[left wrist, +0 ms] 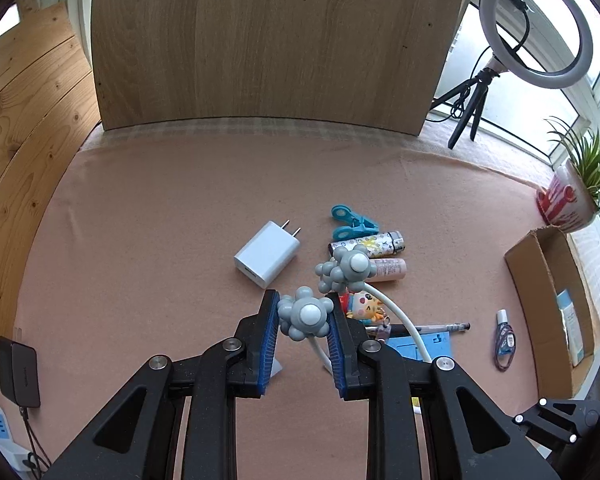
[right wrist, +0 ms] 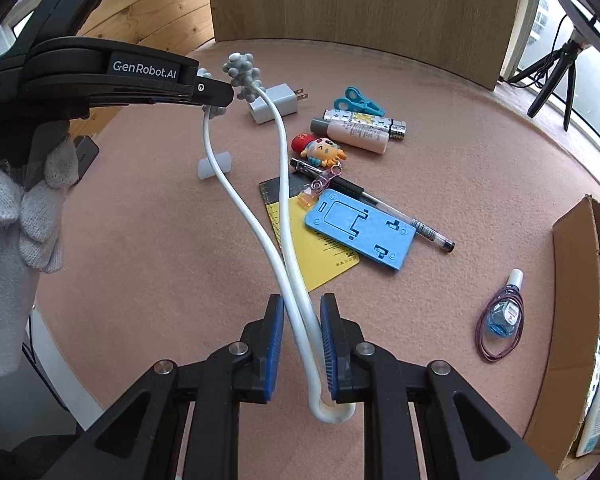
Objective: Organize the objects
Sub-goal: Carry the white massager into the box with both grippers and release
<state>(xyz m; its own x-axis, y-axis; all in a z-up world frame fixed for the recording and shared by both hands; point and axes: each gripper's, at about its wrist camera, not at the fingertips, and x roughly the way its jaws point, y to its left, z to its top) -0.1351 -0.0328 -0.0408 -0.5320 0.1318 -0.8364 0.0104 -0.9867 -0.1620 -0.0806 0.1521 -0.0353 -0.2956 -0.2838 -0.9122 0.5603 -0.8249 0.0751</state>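
Observation:
A white bendy U-shaped rod (right wrist: 260,236) ends in two grey knobbed heads. My left gripper (left wrist: 304,314) is shut on one grey head (left wrist: 306,316), with the blue pads pressing on both its sides. The other grey head (left wrist: 350,270) hangs free just beyond it. In the right wrist view my right gripper (right wrist: 302,308) is shut on the rod's two white arms near the bend (right wrist: 332,412), which sticks out behind the pads. There the left gripper (right wrist: 220,100) comes in from the upper left, held by a gloved hand (right wrist: 20,220), above the pink table mat (right wrist: 140,240).
On the mat lie a white charger (left wrist: 268,258), teal clips (left wrist: 352,222), a patterned lighter (left wrist: 366,244), a pink bottle (right wrist: 358,136), a cartoon keychain (right wrist: 320,150), a pen (right wrist: 420,228), a blue holder (right wrist: 360,232) and a yellow card (right wrist: 320,256). A cardboard box (right wrist: 580,280) stands right.

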